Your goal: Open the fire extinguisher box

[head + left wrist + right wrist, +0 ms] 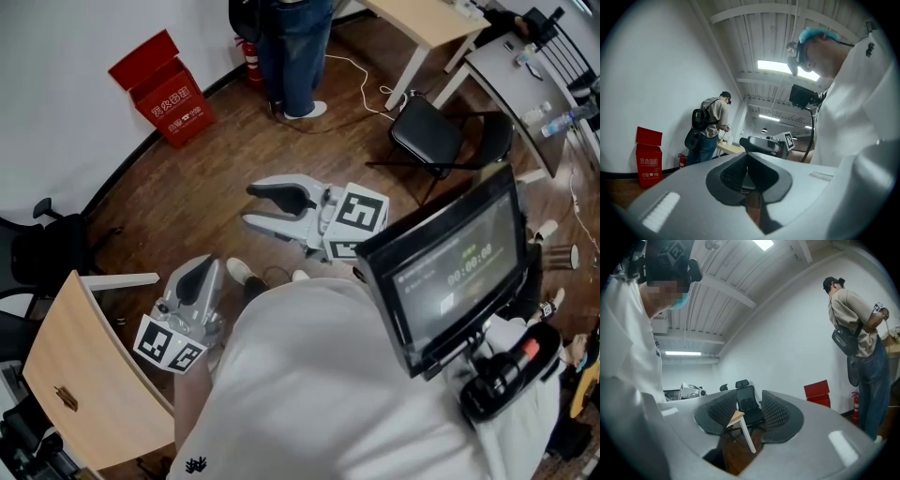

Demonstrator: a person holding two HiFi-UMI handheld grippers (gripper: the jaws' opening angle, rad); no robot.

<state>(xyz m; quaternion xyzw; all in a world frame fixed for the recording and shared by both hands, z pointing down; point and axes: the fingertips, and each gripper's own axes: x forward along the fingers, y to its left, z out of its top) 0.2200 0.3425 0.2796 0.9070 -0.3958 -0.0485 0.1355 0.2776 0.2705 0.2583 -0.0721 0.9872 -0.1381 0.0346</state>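
The red fire extinguisher box (178, 105) stands on the wood floor against the white wall, far ahead and to the left, with its lid tilted up. It also shows as the red box (648, 161) at the left and the red box (817, 393) at the right. My right gripper (249, 206) hovers over the floor, pointing left. Its jaws are open with nothing between them (745, 404). My left gripper (206, 265) is held low near my body. Its jaws are shut and empty (746, 159). Both grippers are well short of the box.
A person (292, 47) stands by the wall right of the box, beside a small red extinguisher (251, 54). A black chair (441, 131) and desks are at the right. A light wooden tabletop (84, 375) and a black office chair (47, 248) are at my left.
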